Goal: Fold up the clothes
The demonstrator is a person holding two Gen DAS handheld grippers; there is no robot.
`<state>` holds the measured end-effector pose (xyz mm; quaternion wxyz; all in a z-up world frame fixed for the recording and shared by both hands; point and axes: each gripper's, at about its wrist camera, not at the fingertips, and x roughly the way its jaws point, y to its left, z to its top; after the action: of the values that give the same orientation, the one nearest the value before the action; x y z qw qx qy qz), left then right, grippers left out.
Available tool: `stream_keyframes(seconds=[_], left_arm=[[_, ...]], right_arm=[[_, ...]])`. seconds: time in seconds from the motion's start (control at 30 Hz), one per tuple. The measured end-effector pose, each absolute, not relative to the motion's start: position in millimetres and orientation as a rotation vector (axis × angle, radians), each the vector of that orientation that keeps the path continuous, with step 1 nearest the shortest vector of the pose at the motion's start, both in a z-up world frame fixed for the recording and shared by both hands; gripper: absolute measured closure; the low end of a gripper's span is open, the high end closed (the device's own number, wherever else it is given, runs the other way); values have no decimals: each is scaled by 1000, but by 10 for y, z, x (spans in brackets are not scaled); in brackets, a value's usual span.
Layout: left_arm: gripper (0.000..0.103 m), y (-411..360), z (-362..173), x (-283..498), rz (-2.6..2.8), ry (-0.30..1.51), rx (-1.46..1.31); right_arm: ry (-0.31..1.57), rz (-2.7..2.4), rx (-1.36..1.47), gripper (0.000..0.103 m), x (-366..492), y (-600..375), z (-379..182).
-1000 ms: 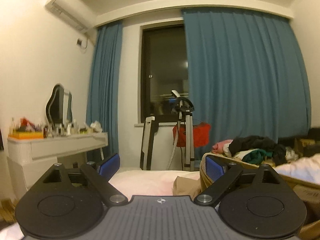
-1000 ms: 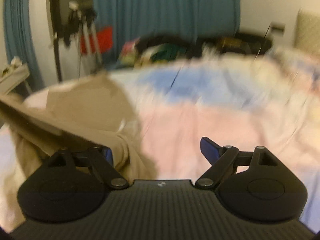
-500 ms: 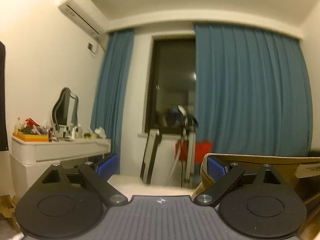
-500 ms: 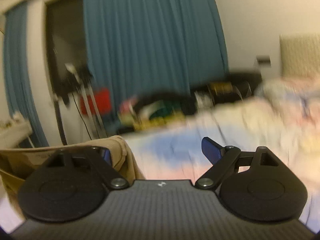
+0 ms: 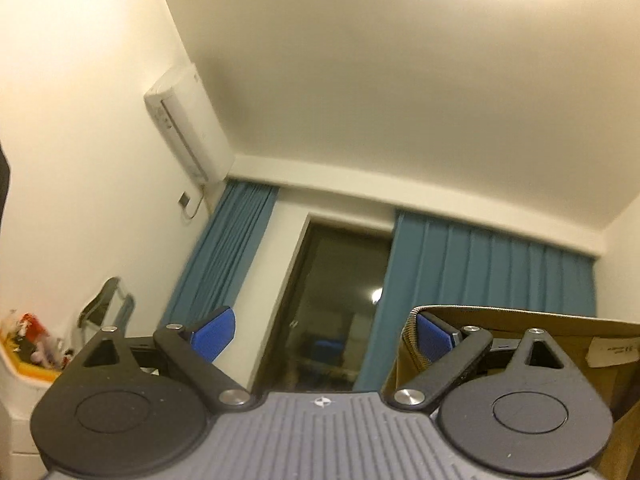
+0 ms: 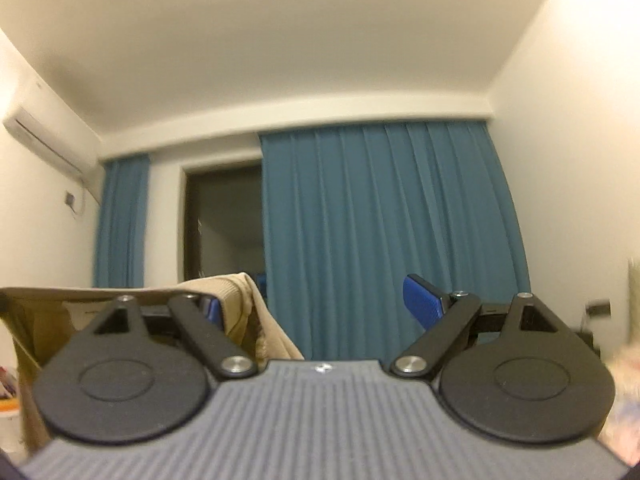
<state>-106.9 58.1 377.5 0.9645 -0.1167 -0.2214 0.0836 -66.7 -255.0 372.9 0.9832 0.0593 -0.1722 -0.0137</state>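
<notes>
A tan garment hangs stretched between the two grippers, raised high. In the left wrist view its ribbed hem (image 5: 520,320) is hooked over the right finger of my left gripper (image 5: 324,334), whose jaws stand wide apart. In the right wrist view the tan cloth (image 6: 240,300) drapes over the left finger of my right gripper (image 6: 316,306), also spread wide. A white label (image 5: 612,350) shows inside the garment. The lower part of the garment is hidden below both views.
Both cameras tilt up at the ceiling. Blue curtains (image 6: 384,232) and a dark window (image 5: 332,304) lie ahead. An air conditioner (image 5: 188,120) is high on the left wall. A cluttered white dresser (image 5: 24,364) with a mirror stands at left.
Both grippers have risen and tilted upward, lifting the tan garment off the bed. The bed and the clothes pile have dropped out of view.
</notes>
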Motion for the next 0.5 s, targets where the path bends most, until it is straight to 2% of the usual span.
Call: stream_keyframes(seconds=[0.1, 0.2, 0.37, 0.5], left_arm=[[3, 617, 4118, -1234, 135, -444, -249], [3, 638, 4242, -1205, 104, -395, -247], [2, 564, 3910, -958, 84, -298, -206], [2, 505, 3417, -433, 80, -192, -201]], right_arm=[[-370, -23, 101, 16, -811, -2572, 3985], [-333, -23, 104, 16, -766, -2624, 3966], [-202, -18, 139, 16, -477, -2711, 3593], [-104, -36, 143, 16, -2, -2711, 3201]])
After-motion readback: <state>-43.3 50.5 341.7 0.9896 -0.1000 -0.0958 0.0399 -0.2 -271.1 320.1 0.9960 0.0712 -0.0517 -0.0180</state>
